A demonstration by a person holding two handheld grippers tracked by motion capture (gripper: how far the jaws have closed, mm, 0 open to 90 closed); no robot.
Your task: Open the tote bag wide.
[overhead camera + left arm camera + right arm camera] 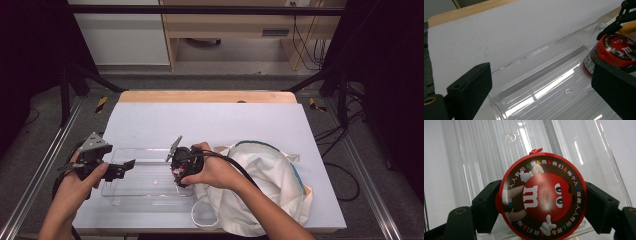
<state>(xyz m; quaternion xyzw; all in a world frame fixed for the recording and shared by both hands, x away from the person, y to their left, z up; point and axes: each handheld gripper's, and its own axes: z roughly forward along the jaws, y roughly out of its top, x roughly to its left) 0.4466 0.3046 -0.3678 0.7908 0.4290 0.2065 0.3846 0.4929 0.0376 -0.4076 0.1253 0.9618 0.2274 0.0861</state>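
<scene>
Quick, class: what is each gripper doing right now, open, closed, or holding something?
Left gripper: open, holding nothing, over the clear tray.
Right gripper: closed on the red-lidded candy tub.

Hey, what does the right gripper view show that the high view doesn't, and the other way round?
Right gripper view alone: the red lid of the candy tub, printed with a red cartoon candy face, a white m and a ring of Chinese characters, clamped at both sides by the right gripper.

High view alone: the left gripper at the bin's left end, the white cloth bag on the right, and the whole table.

Both: the clear plastic bin and the right gripper above it.
</scene>
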